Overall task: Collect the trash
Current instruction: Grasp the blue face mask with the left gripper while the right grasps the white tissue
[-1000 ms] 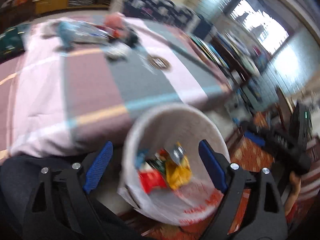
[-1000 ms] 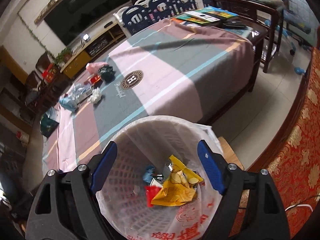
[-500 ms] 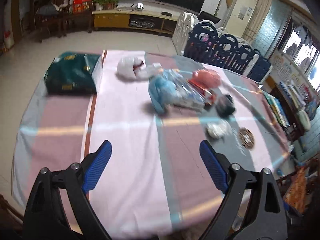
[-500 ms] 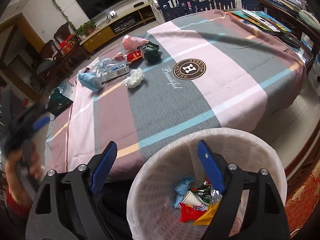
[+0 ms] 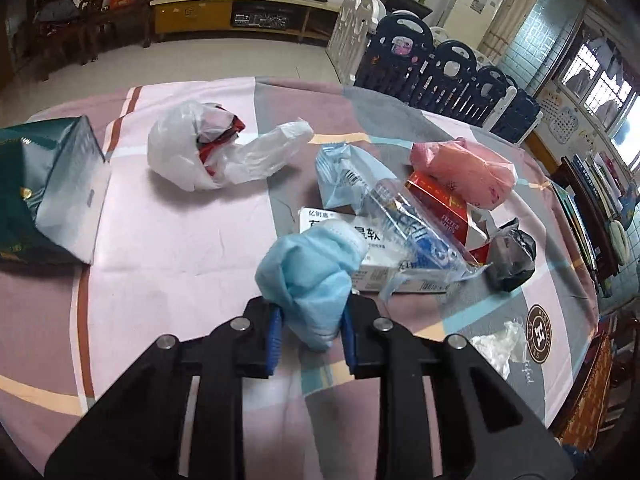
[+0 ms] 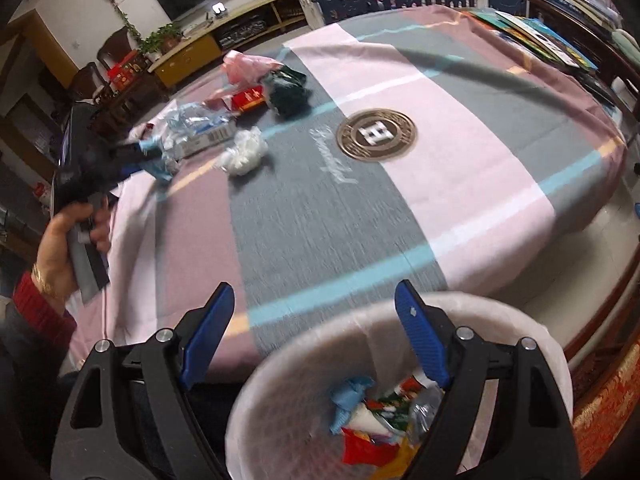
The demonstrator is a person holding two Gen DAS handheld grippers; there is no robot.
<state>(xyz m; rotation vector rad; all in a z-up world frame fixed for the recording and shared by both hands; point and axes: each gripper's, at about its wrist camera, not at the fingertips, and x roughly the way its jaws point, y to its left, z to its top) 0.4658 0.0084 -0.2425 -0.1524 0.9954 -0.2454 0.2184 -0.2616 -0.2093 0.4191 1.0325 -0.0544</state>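
My left gripper (image 5: pixel 310 334) is shut on a crumpled light-blue face mask (image 5: pixel 312 276) at the table's near side; it also shows in the right wrist view (image 6: pixel 154 160). Behind the mask lie a white medicine box (image 5: pixel 384 252), a clear blue-printed wrapper (image 5: pixel 416 232), a red carton (image 5: pixel 440 208), a pink bag (image 5: pixel 468 172), a black bag (image 5: pixel 512 256) and a white plastic bag (image 5: pixel 200 152). My right gripper (image 6: pixel 316 336) is open and empty above the rim of a white trash basket (image 6: pixel 280 396) holding several wrappers.
A green box (image 5: pixel 44 188) lies at the table's left edge. A crumpled white wrapper (image 6: pixel 244 150) sits near the round logo (image 6: pixel 376 134) on the striped tablecloth. Books (image 6: pixel 536 36) lie at the far right. Dark blue chairs (image 5: pixel 448 72) stand behind the table.
My left gripper swung from over the basket to the table, moved in on the trash pile and shut on the blue mask. My right gripper stayed open over the basket.
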